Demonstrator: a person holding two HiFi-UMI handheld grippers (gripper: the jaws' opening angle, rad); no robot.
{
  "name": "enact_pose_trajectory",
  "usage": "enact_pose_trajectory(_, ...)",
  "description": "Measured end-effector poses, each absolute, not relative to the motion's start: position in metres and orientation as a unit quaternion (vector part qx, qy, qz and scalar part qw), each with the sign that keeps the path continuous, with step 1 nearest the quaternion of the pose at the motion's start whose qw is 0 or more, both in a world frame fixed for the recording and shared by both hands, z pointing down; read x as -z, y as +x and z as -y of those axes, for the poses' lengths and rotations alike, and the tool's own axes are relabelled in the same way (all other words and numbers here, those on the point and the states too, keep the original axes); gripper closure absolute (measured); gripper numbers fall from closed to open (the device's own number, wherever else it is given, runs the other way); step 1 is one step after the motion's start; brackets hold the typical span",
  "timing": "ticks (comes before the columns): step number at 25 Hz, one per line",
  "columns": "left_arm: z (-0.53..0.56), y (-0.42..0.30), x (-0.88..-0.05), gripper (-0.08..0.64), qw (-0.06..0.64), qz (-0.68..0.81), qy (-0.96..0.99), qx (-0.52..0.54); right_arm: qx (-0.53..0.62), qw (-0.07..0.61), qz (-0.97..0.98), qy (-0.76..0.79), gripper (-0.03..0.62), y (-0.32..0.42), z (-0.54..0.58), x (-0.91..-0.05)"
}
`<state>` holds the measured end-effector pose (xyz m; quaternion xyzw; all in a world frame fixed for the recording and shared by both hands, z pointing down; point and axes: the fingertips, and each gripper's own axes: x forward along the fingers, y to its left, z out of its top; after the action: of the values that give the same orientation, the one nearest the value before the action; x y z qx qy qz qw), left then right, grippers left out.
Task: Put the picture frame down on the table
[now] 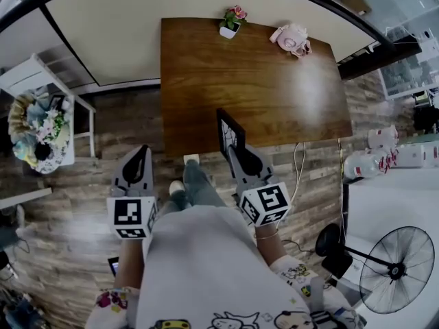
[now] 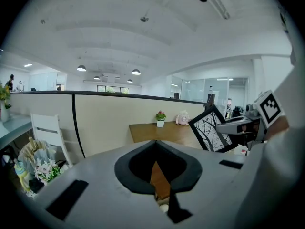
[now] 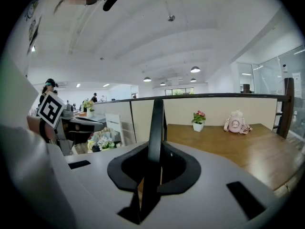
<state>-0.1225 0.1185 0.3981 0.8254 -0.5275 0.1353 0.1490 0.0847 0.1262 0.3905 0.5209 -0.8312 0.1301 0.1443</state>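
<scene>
The right claw (image 1: 236,153) is clamping the frame (image 1: 228,132) upright, edge forward; the surface (image 1: 274,81) is lying just ahead, below. The left claw (image 1: 140,157) is hanging shut, empty.

The jaws of the right gripper (image 3: 151,168) are clamped on the frame (image 3: 156,123), which stands upright and edge-on between them. Beyond, to the right, a wooden table (image 3: 238,147) carries a plant (image 3: 198,119) and, near it, what may be a pink bottle (image 3: 235,122). At left the left gripper (image 3: 95,125) shows side-on, with a white chair (image 3: 116,125) and flowers (image 3: 102,140) behind it.
</scene>
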Motion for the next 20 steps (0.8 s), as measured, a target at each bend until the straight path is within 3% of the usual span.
enact_pose_trajectory(20,0.055,-0.085,-0.397,0.557,0.144,0.573,0.794,-0.143,-0.132,0.138,0.855,0.482,0.554,0.129,0.067,-0.394)
